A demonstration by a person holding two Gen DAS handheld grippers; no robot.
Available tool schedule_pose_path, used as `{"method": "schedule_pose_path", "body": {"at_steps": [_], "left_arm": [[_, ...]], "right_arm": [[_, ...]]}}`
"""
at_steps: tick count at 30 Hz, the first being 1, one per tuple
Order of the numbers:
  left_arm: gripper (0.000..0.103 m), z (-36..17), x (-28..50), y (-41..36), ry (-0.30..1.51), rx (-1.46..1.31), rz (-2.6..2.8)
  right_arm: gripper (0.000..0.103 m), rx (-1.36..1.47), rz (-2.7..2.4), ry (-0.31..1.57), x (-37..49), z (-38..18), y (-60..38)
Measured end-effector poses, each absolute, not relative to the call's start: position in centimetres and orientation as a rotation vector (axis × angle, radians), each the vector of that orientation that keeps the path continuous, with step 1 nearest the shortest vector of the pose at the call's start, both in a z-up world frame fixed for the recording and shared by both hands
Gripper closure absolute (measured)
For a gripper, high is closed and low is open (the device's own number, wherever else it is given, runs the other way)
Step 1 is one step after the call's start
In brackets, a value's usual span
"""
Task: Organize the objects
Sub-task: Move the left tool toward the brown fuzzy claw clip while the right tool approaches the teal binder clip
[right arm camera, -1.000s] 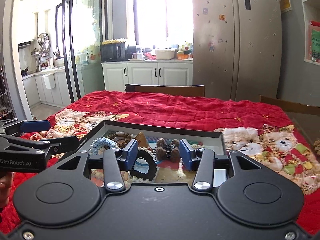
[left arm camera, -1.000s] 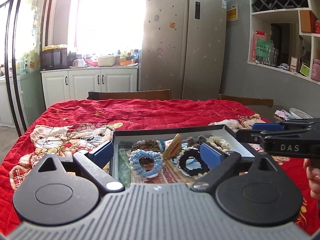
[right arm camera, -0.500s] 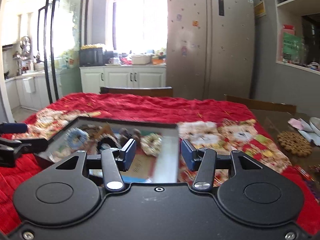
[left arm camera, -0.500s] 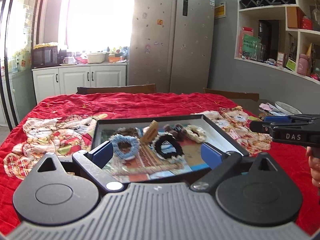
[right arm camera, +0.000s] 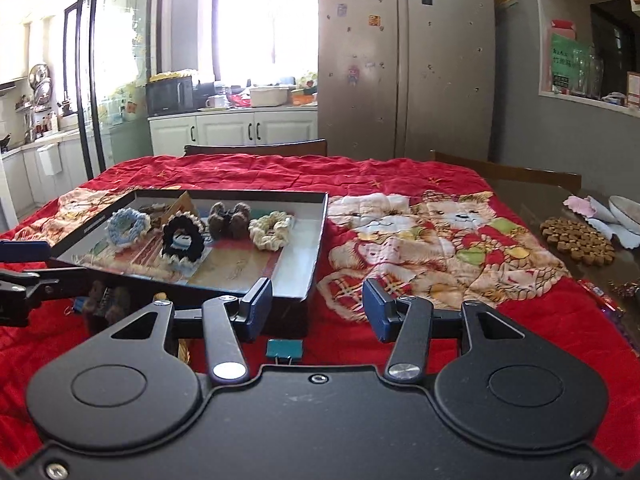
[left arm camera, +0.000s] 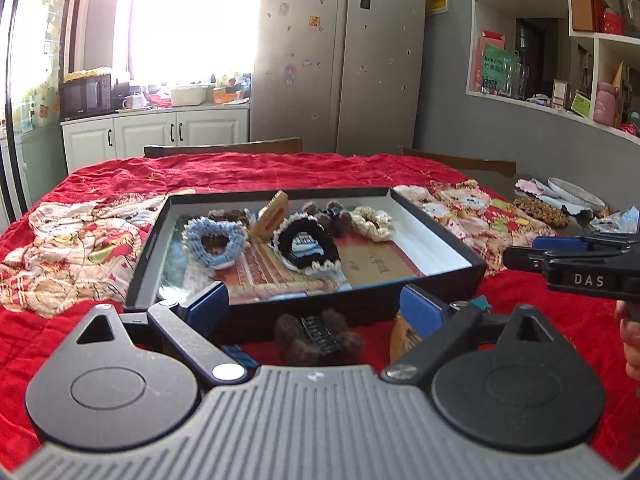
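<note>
A black shallow box (left arm camera: 436,282) (right arm camera: 316,240) on the red quilt holds a blue scrunchie (left arm camera: 214,240) (right arm camera: 128,226), a black scrunchie (left arm camera: 306,246) (right arm camera: 182,242), a cream scrunchie (left arm camera: 370,220) (right arm camera: 270,230), a brown furry clip (right arm camera: 230,220) and a wooden comb (left arm camera: 274,214). In front of the box lie another brown furry clip (left arm camera: 318,336) (right arm camera: 106,300), a teal binder clip (right arm camera: 285,349) and a wooden piece (left arm camera: 402,340). My left gripper (left arm camera: 314,304) is open and empty above the brown clip. My right gripper (right arm camera: 318,306) is open and empty above the binder clip.
The red bear-print quilt (right arm camera: 420,240) covers the table. A brown trivet (right arm camera: 576,242), white plates (right arm camera: 624,210) and wrappers lie at the table's right edge. Wooden chairs (left arm camera: 224,148) stand behind the table, then a fridge and kitchen counter.
Both grippers have pulled back toward the near side of the box. The brown clip, binder clip and wooden piece in front of the box have come into view. The right gripper's jaws stand wider.
</note>
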State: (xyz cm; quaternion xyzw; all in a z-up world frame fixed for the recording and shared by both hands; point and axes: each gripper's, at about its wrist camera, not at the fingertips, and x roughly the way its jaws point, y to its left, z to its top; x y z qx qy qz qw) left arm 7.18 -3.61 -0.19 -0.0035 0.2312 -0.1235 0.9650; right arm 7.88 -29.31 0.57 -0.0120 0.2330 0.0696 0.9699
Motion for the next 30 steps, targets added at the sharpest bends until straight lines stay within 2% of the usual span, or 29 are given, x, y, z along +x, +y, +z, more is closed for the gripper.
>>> {"method": "schedule_pose_path", "body": {"at_steps": [5, 16, 30], "left_arm": [[0.016, -1.4, 7.6, -4.3, 0.499, -0.001, -0.252], [0.029, -3.0, 8.9, -4.8, 0.562, -0.003, -0.246], [0.038, -3.9, 9.8, -4.9, 0.601, -0.010, -0.230]], "right_arm": [[0.055, -0.037, 0.175, 0.496, 8.4, -0.9, -28.2], [0.056, -0.022, 0.185, 0.599, 9.9, -3.7, -28.0], [0.061, -0.028, 0.173, 0.628, 10.5, -4.2, -27.7]]}}
